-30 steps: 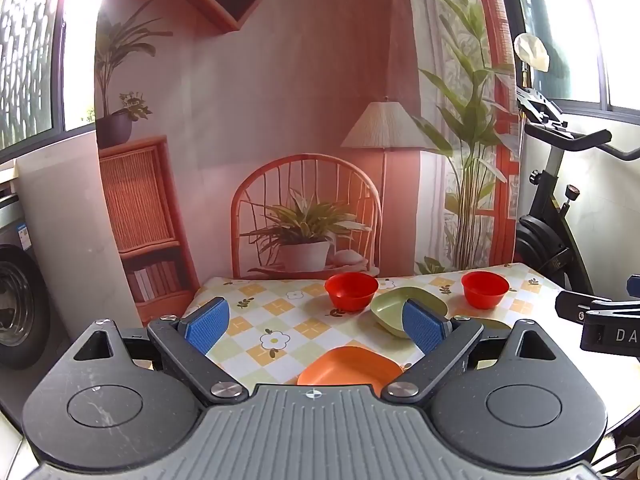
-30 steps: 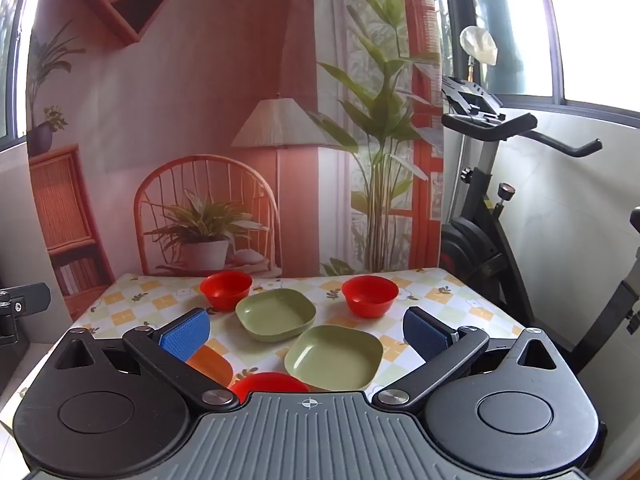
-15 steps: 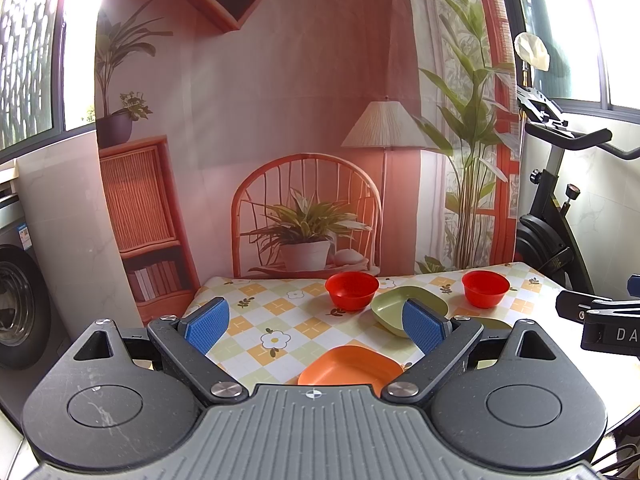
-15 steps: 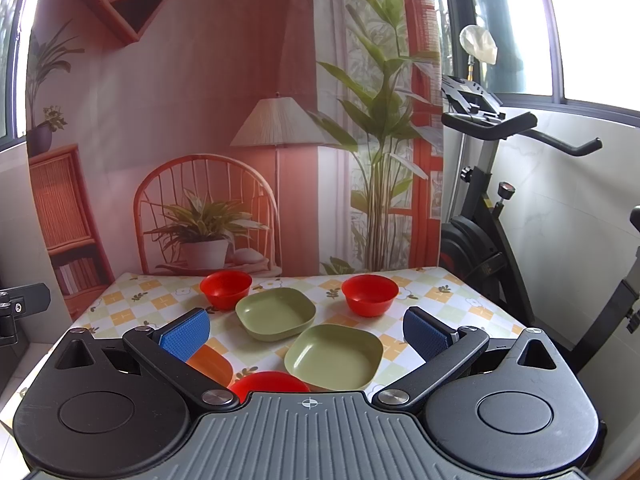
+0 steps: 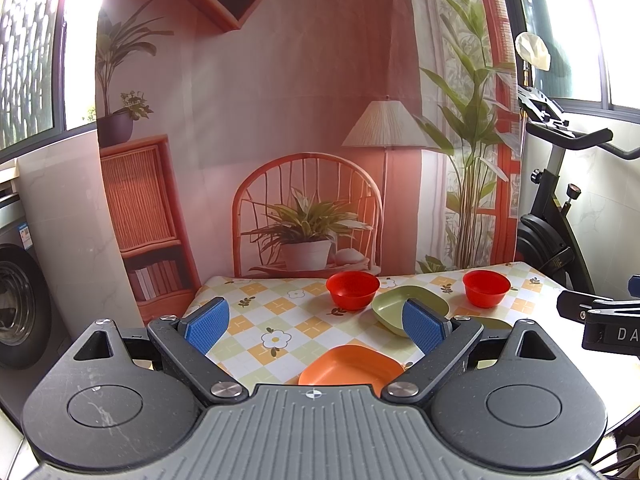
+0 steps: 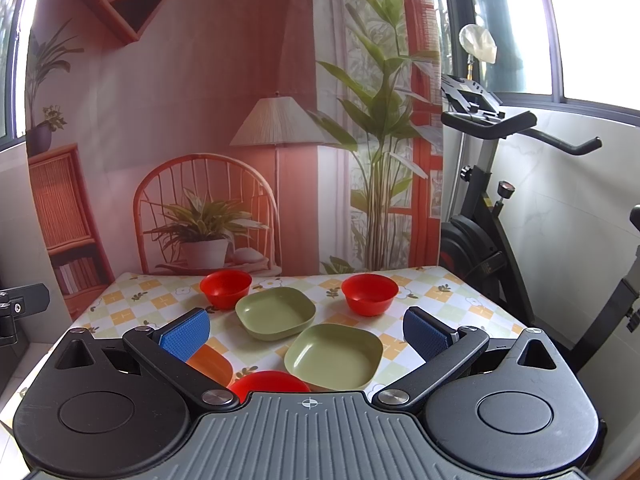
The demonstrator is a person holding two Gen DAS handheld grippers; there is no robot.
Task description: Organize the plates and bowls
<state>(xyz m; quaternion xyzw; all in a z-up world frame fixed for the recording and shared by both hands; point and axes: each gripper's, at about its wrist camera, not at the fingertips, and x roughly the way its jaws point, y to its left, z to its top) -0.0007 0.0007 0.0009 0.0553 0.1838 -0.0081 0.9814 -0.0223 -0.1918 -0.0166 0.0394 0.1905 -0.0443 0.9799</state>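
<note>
On a checked tablecloth (image 6: 440, 300) lie two red bowls (image 6: 226, 288) (image 6: 370, 293), two green square plates (image 6: 275, 312) (image 6: 334, 354), an orange plate (image 6: 210, 364) and a third red bowl (image 6: 270, 384) at the near edge. My right gripper (image 6: 306, 326) is open above the near edge, with nothing between its blue pads. My left gripper (image 5: 316, 326) is open too, above the orange plate (image 5: 352, 366). The left wrist view shows the two far red bowls (image 5: 352, 289) (image 5: 486, 287) and one green plate (image 5: 394, 304). Part of the right gripper's body (image 5: 600, 320) shows at its right edge.
A printed backdrop (image 6: 240, 120) of a chair, lamp and plants hangs right behind the table. An exercise bike (image 6: 500, 200) stands to the right of the table. A washing machine (image 5: 20, 300) sits at the left. The table's left part (image 5: 256, 312) holds no dishes.
</note>
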